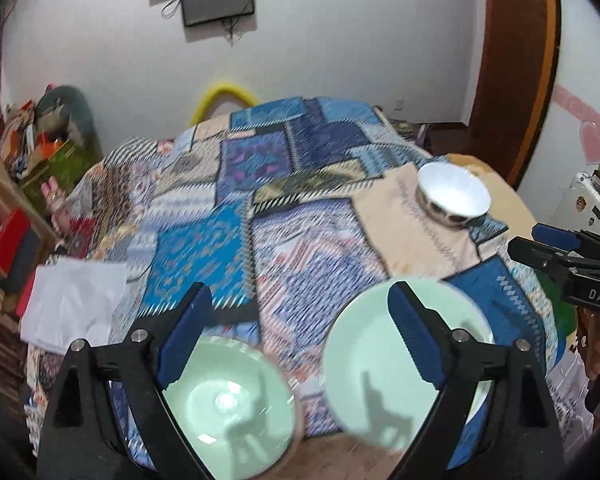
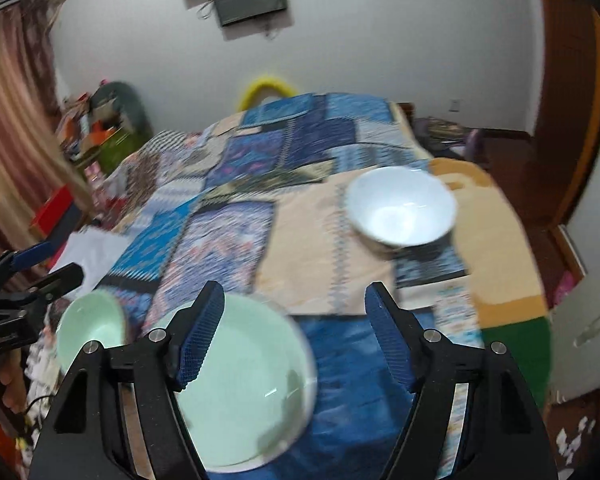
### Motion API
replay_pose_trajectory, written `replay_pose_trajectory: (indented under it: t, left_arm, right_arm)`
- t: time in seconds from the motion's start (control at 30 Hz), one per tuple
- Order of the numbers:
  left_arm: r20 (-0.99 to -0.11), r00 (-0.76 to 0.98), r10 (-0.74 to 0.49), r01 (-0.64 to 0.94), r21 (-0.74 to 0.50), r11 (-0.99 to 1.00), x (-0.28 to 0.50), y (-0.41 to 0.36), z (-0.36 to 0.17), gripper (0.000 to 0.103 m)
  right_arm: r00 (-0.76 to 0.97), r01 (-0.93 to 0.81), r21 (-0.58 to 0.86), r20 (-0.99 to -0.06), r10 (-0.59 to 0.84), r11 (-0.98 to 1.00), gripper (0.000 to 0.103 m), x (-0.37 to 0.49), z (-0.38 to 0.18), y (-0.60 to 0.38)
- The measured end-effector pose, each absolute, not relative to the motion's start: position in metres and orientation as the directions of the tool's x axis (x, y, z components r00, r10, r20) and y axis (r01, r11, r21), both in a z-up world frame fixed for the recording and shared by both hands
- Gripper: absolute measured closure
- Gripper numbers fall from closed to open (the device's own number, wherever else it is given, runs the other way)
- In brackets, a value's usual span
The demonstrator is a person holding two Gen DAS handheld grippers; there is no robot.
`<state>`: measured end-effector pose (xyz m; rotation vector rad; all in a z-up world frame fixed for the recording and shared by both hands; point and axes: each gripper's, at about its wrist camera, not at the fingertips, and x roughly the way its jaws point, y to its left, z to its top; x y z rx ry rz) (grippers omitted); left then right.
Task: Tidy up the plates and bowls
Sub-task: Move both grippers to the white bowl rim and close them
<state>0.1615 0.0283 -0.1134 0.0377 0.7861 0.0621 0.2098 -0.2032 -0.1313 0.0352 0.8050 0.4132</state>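
A pale green bowl [image 1: 236, 404] and a pale green plate [image 1: 376, 360] lie side by side on the patchwork cloth near the front edge. A white bowl [image 1: 454, 194] stands farther back on the right. My left gripper [image 1: 300, 328] is open and empty above the gap between the green bowl and plate. My right gripper [image 2: 294, 328] is open and empty above the plate [image 2: 244, 392]; the green bowl [image 2: 90, 330] is at its left and the white bowl [image 2: 402, 208] ahead to its right. The right gripper also shows in the left wrist view [image 1: 540, 248].
A patchwork cloth [image 1: 260, 200] covers the table. White crumpled paper [image 1: 74, 300] lies at the left edge. Cluttered boxes [image 1: 48, 148] stand at the far left. A wooden door frame [image 1: 520, 60] is at the right.
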Motion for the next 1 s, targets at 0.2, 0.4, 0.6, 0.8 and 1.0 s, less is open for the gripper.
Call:
replay_pose_trajectory:
  t: [0.2,0.4,0.6,0.8,1.0]
  left_arm:
    - [-0.7,0.713,0.038,0.011,0.065,0.998,0.203,-0.004,-0.113,0.005]
    - [-0.744,0.668,-0.029,0.082,0.035,0.996,0.255,-0.03,-0.133,0.005]
    - [-0.77,0.637,-0.046,0.113,0.034,0.993,0.301,-0.048,-0.161,0.005]
    - [-0.809,0.582,-0.077,0.112,-0.014,0.994,0.344,-0.051,-0.188,0.005]
    - [-0.836,0.54,-0.098,0.123,-0.037,0.992,0.369,-0.053,-0.207,0.005]
  right_arm:
    - [0.646,-0.256,0.147,-0.709,0.282,0.956,0.031,0.244,-0.142,-0.24]
    - [0.647,-0.16,0.147,-0.732,0.216,0.976,0.04,0.285,-0.166,-0.266]
    - [0.603,-0.13,0.178,-0.767,0.221,0.975,0.063,0.325,-0.192,-0.273]
    - [0.57,-0.113,0.208,-0.787,0.234,0.972,0.075,0.35,-0.211,-0.276]
    - [0.541,-0.119,0.209,-0.806,0.24,0.971,0.081,0.365,-0.221,-0.273]
